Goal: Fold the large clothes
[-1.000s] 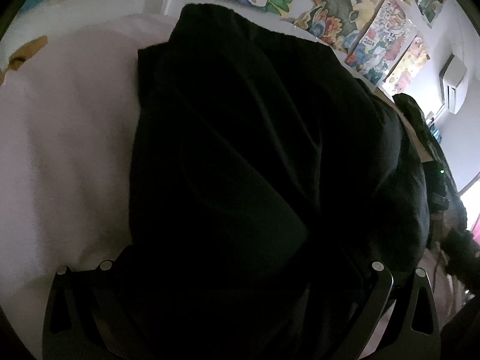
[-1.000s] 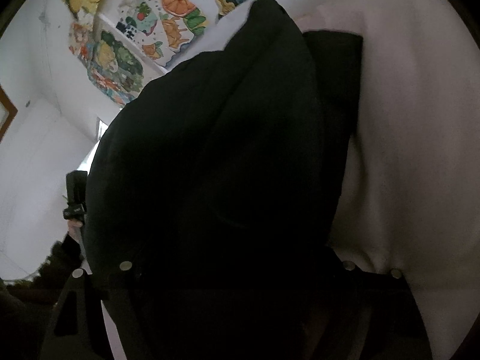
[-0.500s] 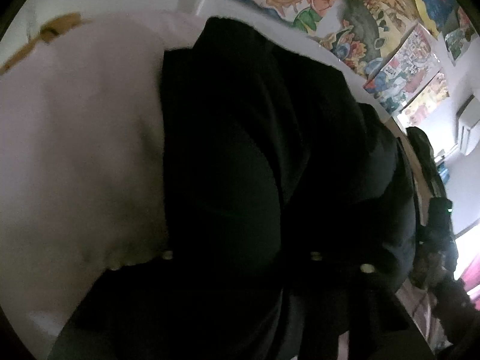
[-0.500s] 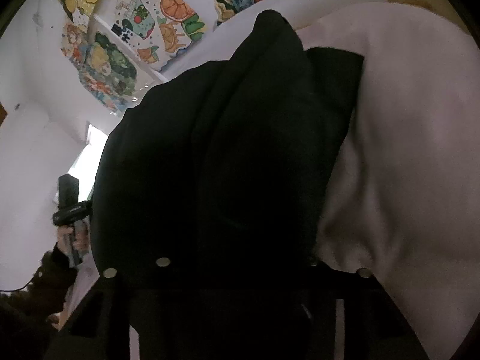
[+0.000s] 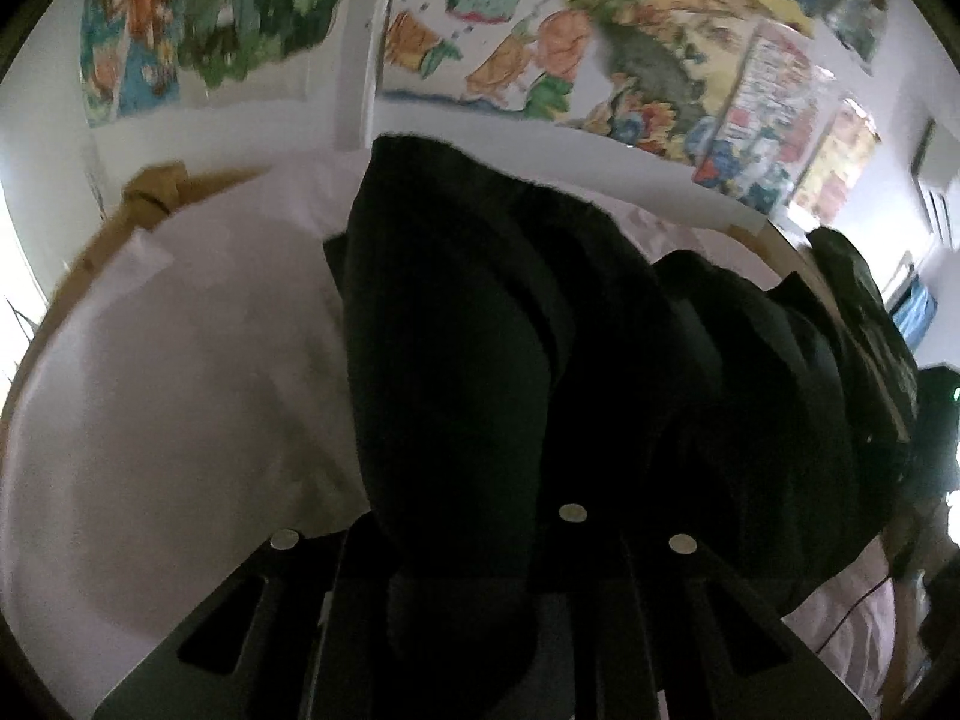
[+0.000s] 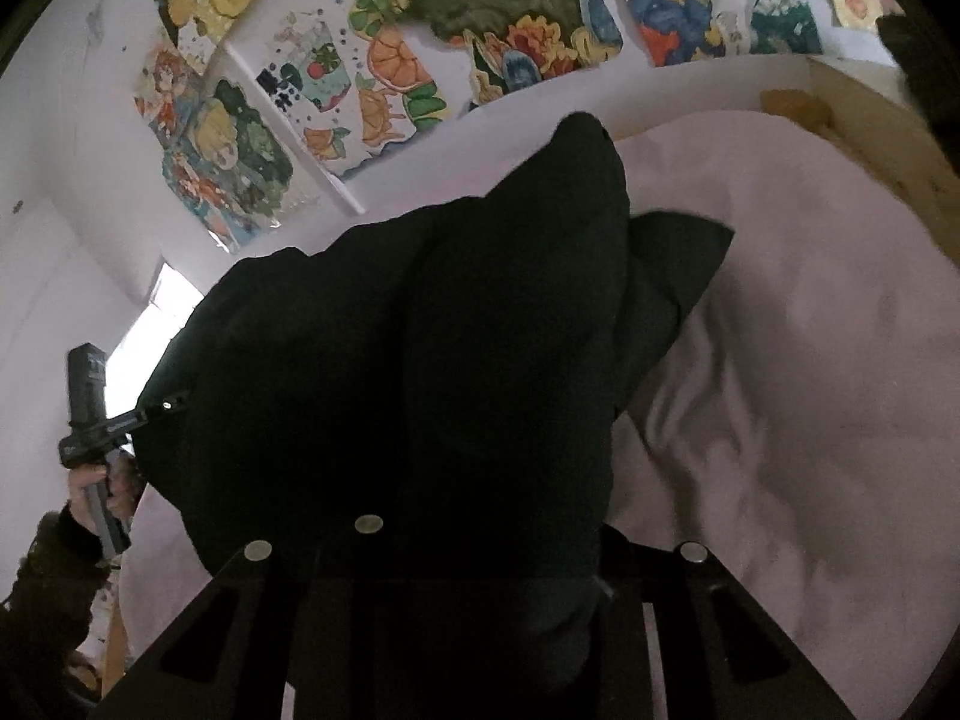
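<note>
My left gripper (image 5: 480, 546) and right gripper (image 6: 480, 558), jaws just drawn together, each clamp the near edge of the large black fabric garment (image 5: 540, 360) filling mid-frame over the pale pink bedsheet (image 5: 180, 390), so I judge I'm mid-fold and must next carry this edge toward the upper frame.

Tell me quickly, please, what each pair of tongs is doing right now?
Left tongs: just closed, clamped on the black garment.
Right tongs: just closed, clamped on the same black garment.
</note>
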Demonstrator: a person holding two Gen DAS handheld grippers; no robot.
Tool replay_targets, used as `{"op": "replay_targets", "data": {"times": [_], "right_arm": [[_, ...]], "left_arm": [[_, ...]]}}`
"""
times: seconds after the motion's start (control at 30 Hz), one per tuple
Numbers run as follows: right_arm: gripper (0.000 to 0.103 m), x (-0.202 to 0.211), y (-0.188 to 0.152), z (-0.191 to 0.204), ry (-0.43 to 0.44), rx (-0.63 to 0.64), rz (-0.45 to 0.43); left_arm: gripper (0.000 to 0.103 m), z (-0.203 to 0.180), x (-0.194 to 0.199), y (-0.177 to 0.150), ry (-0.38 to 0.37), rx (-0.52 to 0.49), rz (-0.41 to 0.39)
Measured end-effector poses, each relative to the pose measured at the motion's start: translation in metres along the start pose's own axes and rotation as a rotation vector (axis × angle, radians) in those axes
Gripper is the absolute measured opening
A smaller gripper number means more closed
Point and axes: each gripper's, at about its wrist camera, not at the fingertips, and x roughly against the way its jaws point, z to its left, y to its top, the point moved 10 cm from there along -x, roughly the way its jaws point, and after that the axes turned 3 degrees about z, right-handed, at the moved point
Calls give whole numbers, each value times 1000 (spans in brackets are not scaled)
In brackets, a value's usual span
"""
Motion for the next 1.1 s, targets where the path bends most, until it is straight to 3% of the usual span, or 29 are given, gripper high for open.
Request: {"op": "replay_targets", "data": {"times": [0.3, 0.43, 0.63, 0.8, 0.93, 1.03, 1.1], "right_arm": [[24, 73, -69, 92, -101, 85, 58], [24, 62, -112, 91, -124, 47, 87], [35, 49, -146, 60, -159, -34, 30], [55, 52, -149, 37, -164, -164, 8], [63, 63, -150, 39, -228, -111, -10], [89, 74, -151, 43, -300, -51, -44], [90, 81, -152, 48, -334, -11, -73]], "left_arm": [[10, -27, 93, -72, 61, -31, -6], [10, -18, 87, -119, 78, 13, 38], [12, -12, 83, -151, 87, 39, -21], [27, -1, 86, -152, 101, 131, -3], [41, 9, 96, -154, 115, 185, -2], [69, 15, 112, -158, 129, 254, -47], [77, 18, 126, -159, 153, 284, -89]]}}
